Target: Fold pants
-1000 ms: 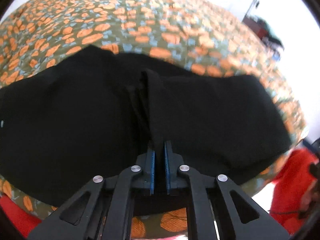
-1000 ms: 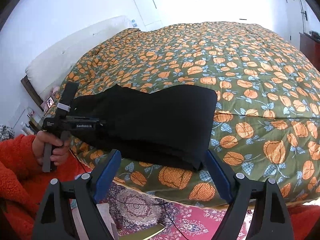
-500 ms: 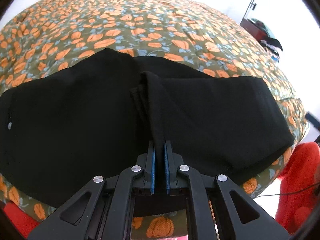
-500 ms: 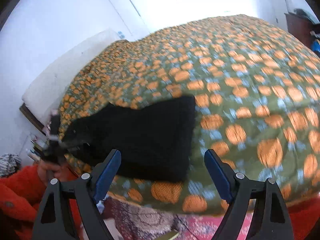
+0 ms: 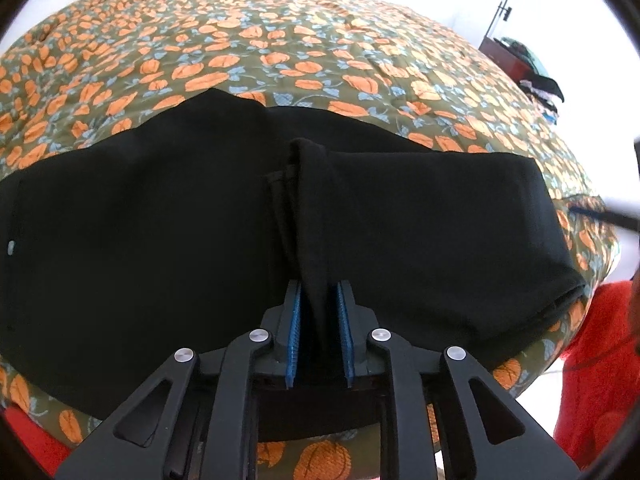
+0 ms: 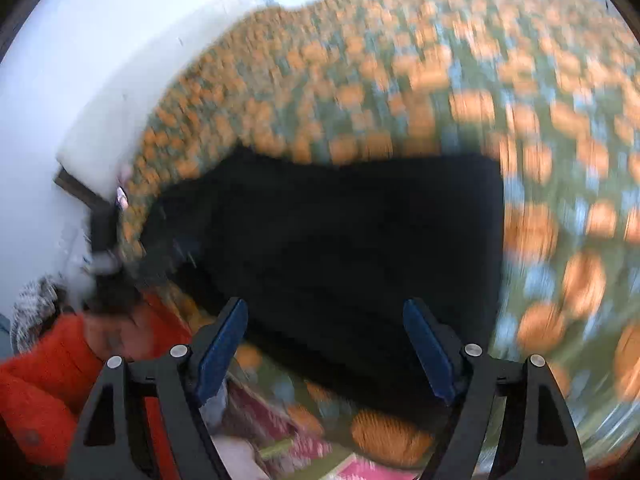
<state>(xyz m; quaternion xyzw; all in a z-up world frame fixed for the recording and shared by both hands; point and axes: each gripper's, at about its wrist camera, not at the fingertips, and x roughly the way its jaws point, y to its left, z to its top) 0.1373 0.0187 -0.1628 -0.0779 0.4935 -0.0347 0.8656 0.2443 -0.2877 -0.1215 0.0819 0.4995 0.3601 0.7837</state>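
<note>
The pants (image 5: 160,220) are laid flat across the near edge of the bed (image 5: 320,52), black on the pumpkin-print quilt, folded into a broad band; a raised pleat of cloth (image 5: 308,200) runs up the middle toward the left tool (image 5: 318,320). That tool's jaws have just been opening; the pleat is seen between the blue pads (image 5: 295,332), with a gap on either side, so the cloth is judged released rather than pinched. The right tool (image 6: 326,344) is held wide apart and empty, above the near hem of the pants (image 6: 340,240); its view is smeared by motion, so fine detail cannot be told.

Risks are judged as follows; the pleat may not drop flat once let go, so a ridge would be left under the next fold; if the left tool is drawn back while cloth is caught on a pad, the top layer would be dragged and the stack skewed; the near edge lies close to the bed's side, so a tug toward the person could pull the pants off; a fast approach by the right tool could catch only one layer, or the quilt as well.
</note>
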